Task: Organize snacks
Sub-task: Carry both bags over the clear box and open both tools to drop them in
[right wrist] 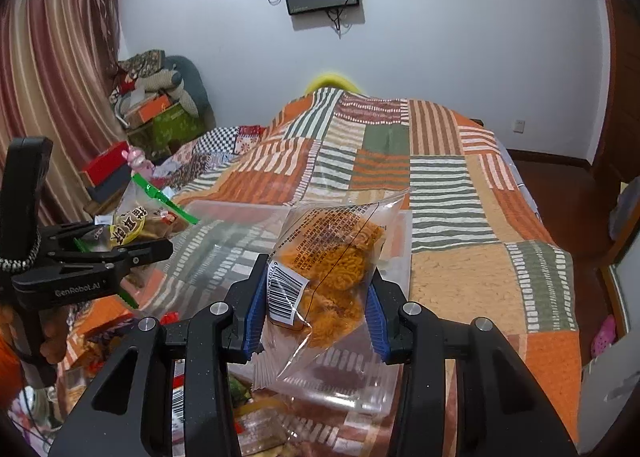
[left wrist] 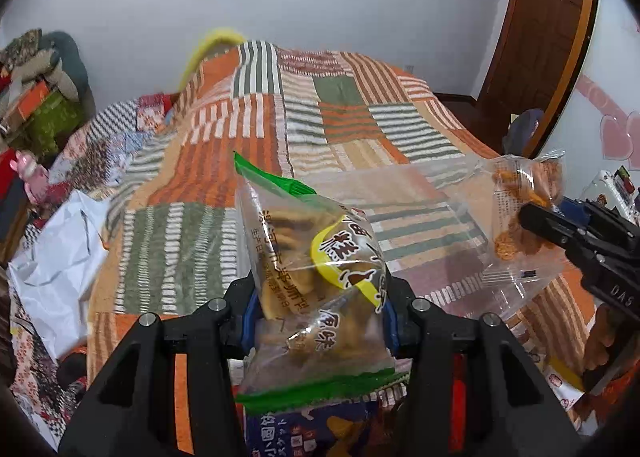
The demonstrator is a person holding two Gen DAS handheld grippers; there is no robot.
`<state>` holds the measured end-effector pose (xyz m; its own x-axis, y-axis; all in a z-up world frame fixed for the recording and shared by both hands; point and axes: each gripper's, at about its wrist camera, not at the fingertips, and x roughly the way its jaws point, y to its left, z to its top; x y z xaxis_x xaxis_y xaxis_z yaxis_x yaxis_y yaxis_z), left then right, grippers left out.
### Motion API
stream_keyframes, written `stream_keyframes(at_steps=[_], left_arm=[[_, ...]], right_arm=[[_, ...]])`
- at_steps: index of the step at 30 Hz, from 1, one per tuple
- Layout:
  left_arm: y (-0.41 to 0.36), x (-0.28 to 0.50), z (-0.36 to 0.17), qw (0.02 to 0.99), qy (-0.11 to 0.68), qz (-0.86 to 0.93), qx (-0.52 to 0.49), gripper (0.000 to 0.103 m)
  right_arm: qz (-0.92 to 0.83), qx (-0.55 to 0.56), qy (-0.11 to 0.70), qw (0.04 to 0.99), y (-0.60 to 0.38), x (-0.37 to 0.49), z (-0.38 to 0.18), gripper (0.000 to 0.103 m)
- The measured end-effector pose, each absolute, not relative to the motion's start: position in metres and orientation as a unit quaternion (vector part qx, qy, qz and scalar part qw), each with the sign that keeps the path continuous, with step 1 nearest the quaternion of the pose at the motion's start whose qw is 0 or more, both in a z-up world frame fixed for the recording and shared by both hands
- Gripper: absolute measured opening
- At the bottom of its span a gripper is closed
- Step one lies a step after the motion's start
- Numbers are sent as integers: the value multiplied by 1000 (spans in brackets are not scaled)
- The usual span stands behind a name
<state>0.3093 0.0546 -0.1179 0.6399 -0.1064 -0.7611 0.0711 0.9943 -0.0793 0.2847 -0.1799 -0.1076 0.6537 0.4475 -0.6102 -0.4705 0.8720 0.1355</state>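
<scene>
My left gripper (left wrist: 316, 313) pinches the green-edged biscuit bag (left wrist: 316, 269), which rises toward twelve o'clock; my right gripper (right wrist: 316, 309) clamps the orange noodle-snack packet (right wrist: 332, 257) likewise.

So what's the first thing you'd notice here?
Two snack bags held up over the stripy orange patchwork bedspread. The left claw pinches a green-edged biscuit bag, and the right claw pinches a clear packet of orange noodle snacks, above a clear plastic box.

Biscuit packet: I see a clear green-edged packet of brown biscuits (left wrist: 316, 269), upright, above the bed.
Noodle packet: my clear packet of orange crispy noodle cakes (right wrist: 324, 277), tilted, over a clear plastic box (right wrist: 400, 241).
</scene>
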Motion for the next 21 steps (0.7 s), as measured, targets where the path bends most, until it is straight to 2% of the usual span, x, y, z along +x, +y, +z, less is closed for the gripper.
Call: stream_keyframes(at_steps=[11, 15, 17, 19, 21], left_arm=[[53, 321, -136, 893, 448, -39, -9, 49], [52, 318, -132, 897, 440, -37, -3, 56], [53, 315, -128, 904, 427, -31, 0, 64], [54, 312, -123, 908, 417, -30, 1, 65], [55, 310, -119, 910, 413, -29, 0, 66]], right_arm=[[264, -34, 360, 894, -170, 295, -115, 41], [261, -39, 362, 894, -169, 294, -114, 44], [258, -45, 359, 896, -169, 292, -112, 48], [259, -46, 354, 897, -169, 290, -108, 56], [258, -49, 345, 901, -171, 286, -103, 60]])
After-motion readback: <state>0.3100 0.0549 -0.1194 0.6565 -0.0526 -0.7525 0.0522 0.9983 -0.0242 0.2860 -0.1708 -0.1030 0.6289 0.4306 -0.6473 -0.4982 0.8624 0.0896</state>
